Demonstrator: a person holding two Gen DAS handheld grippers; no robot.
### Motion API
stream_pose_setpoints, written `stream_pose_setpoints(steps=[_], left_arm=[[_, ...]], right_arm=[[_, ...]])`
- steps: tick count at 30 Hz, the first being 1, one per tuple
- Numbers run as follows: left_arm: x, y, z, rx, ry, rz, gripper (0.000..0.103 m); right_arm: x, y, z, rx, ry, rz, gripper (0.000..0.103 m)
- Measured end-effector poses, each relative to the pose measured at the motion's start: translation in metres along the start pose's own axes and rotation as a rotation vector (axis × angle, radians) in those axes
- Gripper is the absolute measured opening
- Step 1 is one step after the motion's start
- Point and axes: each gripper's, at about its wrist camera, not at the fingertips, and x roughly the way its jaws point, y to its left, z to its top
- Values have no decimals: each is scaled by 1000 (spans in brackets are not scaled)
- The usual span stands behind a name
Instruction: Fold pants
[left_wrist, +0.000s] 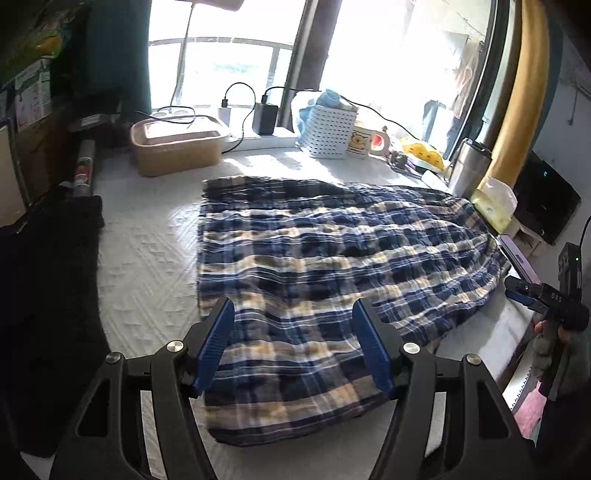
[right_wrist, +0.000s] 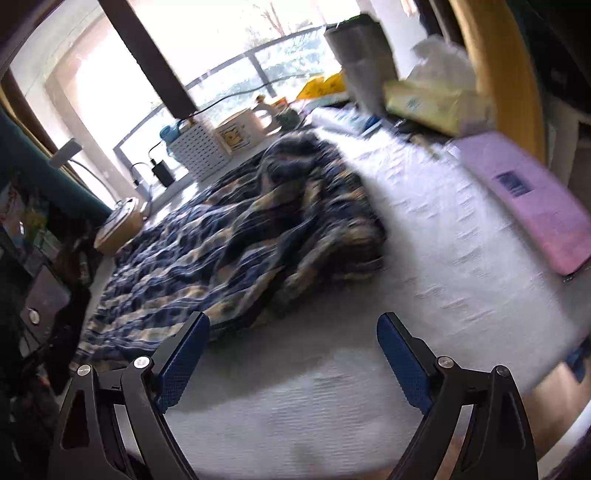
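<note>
Left gripper (left_wrist: 293, 341) — jaws wide, empty, poised over near end of plaid pants (left_wrist: 325, 280). Right gripper (right_wrist: 293, 363) — jaws wide, empty, over bare white textured tabletop (right_wrist: 443, 258) beside the pants. Pants lie rumpled, apparently folded lengthwise. Step judged: between folds; next calls for gripping an end. Surroundings: window behind, perforated white basket (left_wrist: 327, 131), bear-print mug (left_wrist: 364, 142), pink laptop (right_wrist: 528, 195).

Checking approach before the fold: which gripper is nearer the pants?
Left. The left gripper hangs open right above the near end of the pants. The right gripper is open over bare white cover, off the pants' edge.
</note>
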Motion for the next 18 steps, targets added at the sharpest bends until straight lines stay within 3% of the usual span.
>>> stream_pose_setpoints(steps=[10,18], left_arm=[[10,31,12,-34,-14,45,66],[21,53,22,-42,-13,83,66]], right_arm=[[27,3,30,39,-2,1,93],[41,-11,52,114,-43,-34,71]])
